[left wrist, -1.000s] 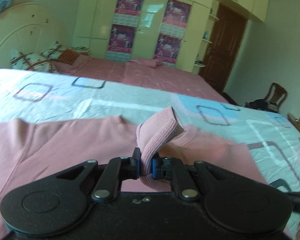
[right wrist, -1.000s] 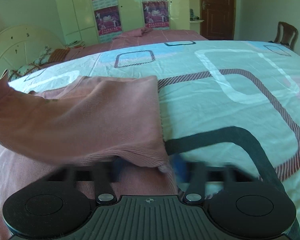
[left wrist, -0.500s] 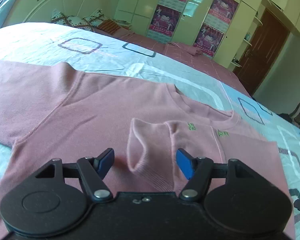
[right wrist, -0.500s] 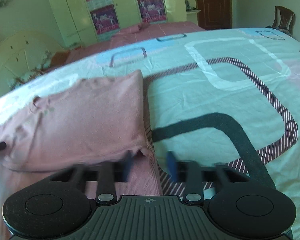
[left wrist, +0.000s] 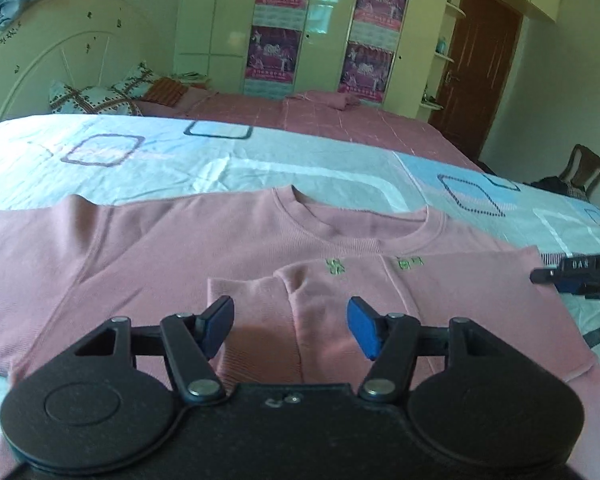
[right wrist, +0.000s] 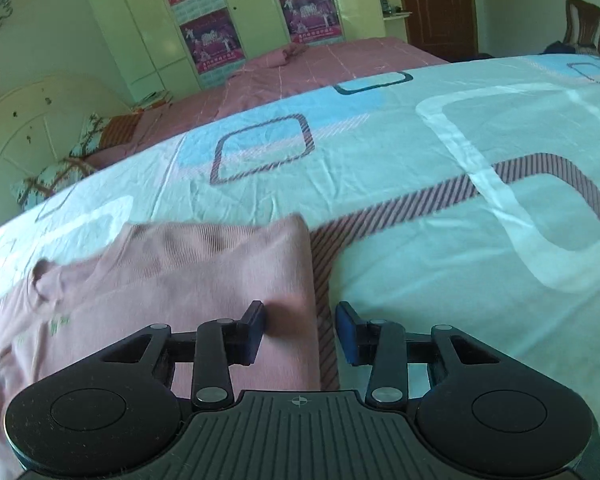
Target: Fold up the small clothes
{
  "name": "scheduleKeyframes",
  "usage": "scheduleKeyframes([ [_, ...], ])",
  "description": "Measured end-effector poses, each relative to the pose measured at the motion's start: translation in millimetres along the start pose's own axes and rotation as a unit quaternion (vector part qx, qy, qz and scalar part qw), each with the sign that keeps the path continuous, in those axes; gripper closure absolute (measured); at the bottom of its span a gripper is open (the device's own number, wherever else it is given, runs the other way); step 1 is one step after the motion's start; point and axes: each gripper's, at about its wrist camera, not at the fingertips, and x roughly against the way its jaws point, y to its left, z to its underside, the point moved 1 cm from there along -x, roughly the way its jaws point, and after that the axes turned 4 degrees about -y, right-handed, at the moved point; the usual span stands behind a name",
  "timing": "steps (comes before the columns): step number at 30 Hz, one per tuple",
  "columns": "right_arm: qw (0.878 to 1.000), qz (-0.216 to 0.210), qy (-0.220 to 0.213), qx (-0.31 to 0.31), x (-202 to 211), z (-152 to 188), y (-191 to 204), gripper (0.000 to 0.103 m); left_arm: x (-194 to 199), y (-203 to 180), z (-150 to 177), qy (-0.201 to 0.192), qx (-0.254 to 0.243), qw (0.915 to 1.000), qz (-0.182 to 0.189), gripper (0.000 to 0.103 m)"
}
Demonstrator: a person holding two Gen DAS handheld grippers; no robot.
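Note:
A pink long-sleeved sweater (left wrist: 180,248) lies flat on the bed, neckline away from me. Its right sleeve is folded across the chest; the sleeve cuff (left wrist: 252,300) lies just ahead of my left gripper (left wrist: 290,324), which is open and empty above it. My right gripper (right wrist: 300,330) is open and empty over the folded right edge of the sweater (right wrist: 220,272). The right gripper also shows in the left wrist view (left wrist: 576,274), at the sweater's right side.
The patterned bedsheet (right wrist: 460,200) stretches right and beyond the sweater. A second bed with a pink cover (left wrist: 320,120), pillows (left wrist: 92,98) and a headboard lie behind. Wardrobes with posters (left wrist: 276,28), a door (left wrist: 480,72) and a chair (left wrist: 584,168) stand further back.
Both grippers opened and let go of the sleeve fabric. The sleeve now lies folded flat across the chest. Both grippers pulled back a little.

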Motion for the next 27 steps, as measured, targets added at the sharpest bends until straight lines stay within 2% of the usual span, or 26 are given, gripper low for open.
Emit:
scheduleKeyframes([
  [1, 1.0, -0.002, -0.001, 0.001, -5.3, -4.3, 0.3, 0.063, -7.4, -2.0, 4.5, 0.01, -0.007, 0.9999, -0.005, 0.043],
  [3, 1.0, -0.011, 0.002, 0.006, -9.7, -8.9, 4.1, 0.093, -21.9, -2.1, 11.1, 0.036, -0.015, 0.9991, -0.02, 0.043],
  [4, 1.0, -0.006, 0.001, 0.015, -9.2, -8.7, 6.6, 0.097, -24.9, 0.2, 14.5, 0.032, -0.017, 0.9989, -0.029, 0.043],
  [6, 0.999, 0.029, -0.011, 0.045, -9.8, -4.2, 9.1, 0.097, -26.1, -1.7, 14.2, 0.031, -0.025, 0.9985, -0.037, 0.042],
  [7, 0.998, 0.043, -0.018, 0.04, -9.4, -2.5, 5.3, 0.097, -24.5, -1.7, 11.9, 0.034, -0.024, 0.9984, -0.039, 0.042],
  [9, 0.999, 0.047, -0.02, 0.017, -7.4, -4.0, -1.1, 0.096, -19.4, 1.7, 7.4, 0.041, -0.008, 0.9986, -0.032, 0.042],
  [12, 0.998, 0.043, -0.023, 0.027, 4.2, -2.6, 6.0, 0.096, -7.5, 8.8, 2.3, 0.042, 0.005, 0.9981, -0.044, 0.032],
  [13, 0.998, 0.041, -0.024, 0.032, 9.9, -1.2, 9.7, 0.094, -3.8, 11.2, 1.6, 0.042, 0.006, 0.9978, -0.052, 0.029],
  [15, 0.998, 0.032, -0.03, 0.046, 24.8, 2.6, 24.0, 0.075, 1.2, 15.8, 0.0, 0.053, 0.002, 0.9963, -0.067, 0.028],
  [16, 0.998, 0.022, -0.035, 0.05, 33.0, 6.3, 31.9, 0.055, 4.0, 18.0, -0.8, 0.057, 0.0, 0.9958, -0.071, 0.028],
  [17, 0.998, 0.013, -0.037, 0.055, 40.4, 10.4, 40.3, 0.046, 8.0, 21.5, -1.3, 0.059, 0.0, 0.9953, -0.077, 0.028],
  [22, 0.994, -0.043, -0.028, 0.095, 66.6, 37.0, 96.0, 0.046, 30.8, 40.9, -4.7, 0.057, 0.006, 0.9931, -0.102, 0.025],
  [27, 0.99, -0.08, -0.002, 0.119, 69.0, 66.1, 154.5, 0.046, 54.2, 64.5, -7.8, 0.046, -0.008, 0.9905, -0.129, 0.022],
])
